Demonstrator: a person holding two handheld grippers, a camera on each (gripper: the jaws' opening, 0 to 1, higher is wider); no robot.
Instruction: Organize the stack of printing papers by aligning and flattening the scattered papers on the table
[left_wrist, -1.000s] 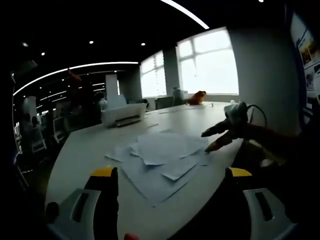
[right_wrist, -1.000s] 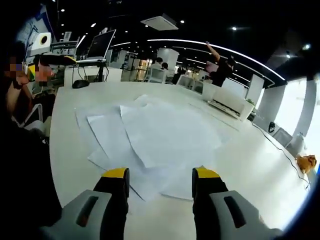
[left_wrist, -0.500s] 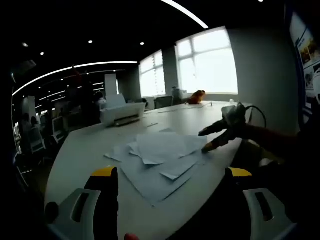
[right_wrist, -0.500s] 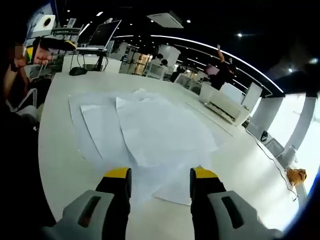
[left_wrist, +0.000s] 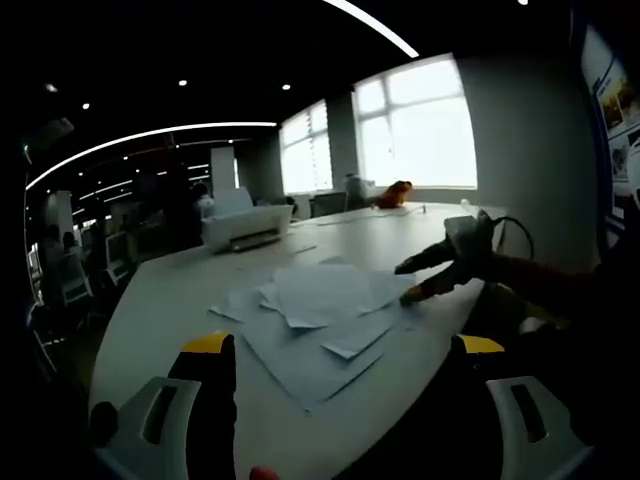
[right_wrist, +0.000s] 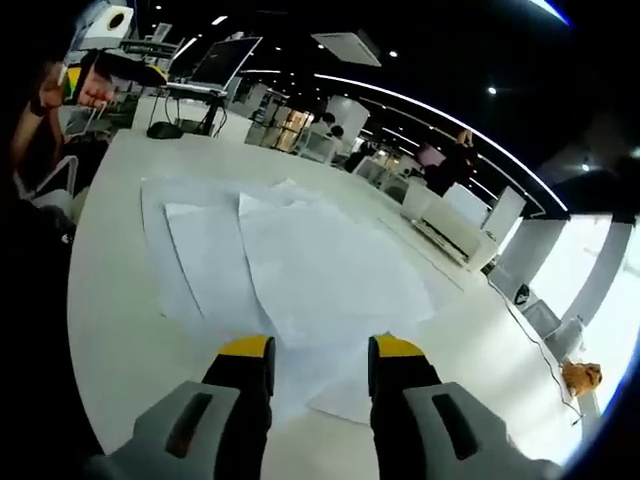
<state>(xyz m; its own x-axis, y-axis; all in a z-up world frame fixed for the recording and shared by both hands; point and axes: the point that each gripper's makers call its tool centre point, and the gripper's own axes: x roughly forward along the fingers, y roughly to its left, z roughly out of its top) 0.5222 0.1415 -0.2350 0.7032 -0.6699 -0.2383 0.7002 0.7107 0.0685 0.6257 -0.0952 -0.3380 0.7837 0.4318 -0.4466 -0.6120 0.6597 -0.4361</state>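
Our right gripper (right_wrist: 318, 350), jaws apart, has closed in on the papers (right_wrist: 300, 270) at the desk (right_wrist: 110, 310) edge; left gripper (left_wrist: 340, 350) hangs apart. Aligning can start.

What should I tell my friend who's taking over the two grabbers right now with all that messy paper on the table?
Left gripper: open, empty, held back from the near edge of the long white table.
Right gripper: open, empty, its yellow tips low at the edge of the paper pile; in the left gripper view it reaches in from the right.
Scattered white printing papers: fanned out, overlapping at different angles in the middle of the table.
White printer: further back on the table.
Done: nothing tidied yet.
Left: gather the sheets, square the edges, press the stack flat.
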